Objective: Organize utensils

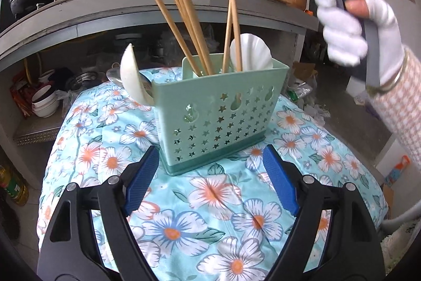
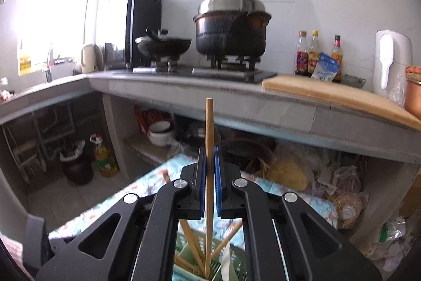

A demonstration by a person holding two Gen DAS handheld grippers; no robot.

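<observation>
A green perforated utensil holder [image 1: 215, 112] stands on the floral cloth [image 1: 210, 202]. Several wooden chopsticks [image 1: 188, 23] and a white spoon [image 1: 251, 52] stand in it. A second white spoon [image 1: 131, 75] leans at its left end. My left gripper [image 1: 210, 177] is open just in front of the holder, with nothing between its blue pads [image 1: 142, 175]. My right gripper [image 2: 209, 170], held by a white-gloved hand [image 1: 344, 36], is shut on one chopstick [image 2: 209, 149]. That chopstick [image 1: 232, 12] stands upright with its lower end inside the holder [image 2: 205, 254].
A grey counter [image 2: 236, 94] runs behind, with a large black pot [image 2: 231, 25], a wok [image 2: 163, 44], sauce bottles [image 2: 313, 54] and a cutting board [image 2: 336, 94]. Bowls [image 1: 44, 102], an oil bottle [image 2: 105, 159] and bags sit under it.
</observation>
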